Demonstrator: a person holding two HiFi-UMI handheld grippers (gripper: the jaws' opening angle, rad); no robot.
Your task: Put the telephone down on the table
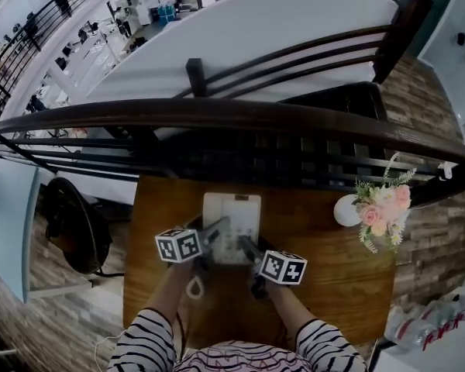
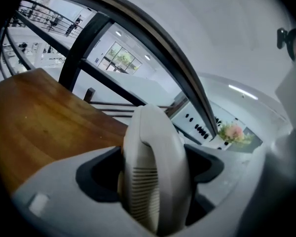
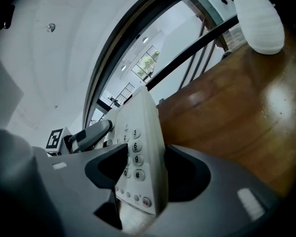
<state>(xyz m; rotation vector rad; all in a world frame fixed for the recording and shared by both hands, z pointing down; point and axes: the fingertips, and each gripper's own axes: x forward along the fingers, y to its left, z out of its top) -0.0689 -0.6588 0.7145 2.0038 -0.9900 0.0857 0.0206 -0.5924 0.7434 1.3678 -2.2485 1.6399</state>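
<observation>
Below you in the head view, your forearms reach forward side by side. The left gripper and right gripper meet at the near edge of the boxy white telephone, midway across the glossy wooden table.

In the left gripper view, your jaws clench the smooth, rounded handset by its ribbed earpiece.

In the right gripper view, your jaws grasp the telephone's keypad edge.

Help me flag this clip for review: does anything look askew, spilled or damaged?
Nothing stands out. The left gripper is shut on the handset, the right gripper on the keypad edge of the telephone. The vase of flowers stands upright on the table; no spill or damage shows.
</observation>
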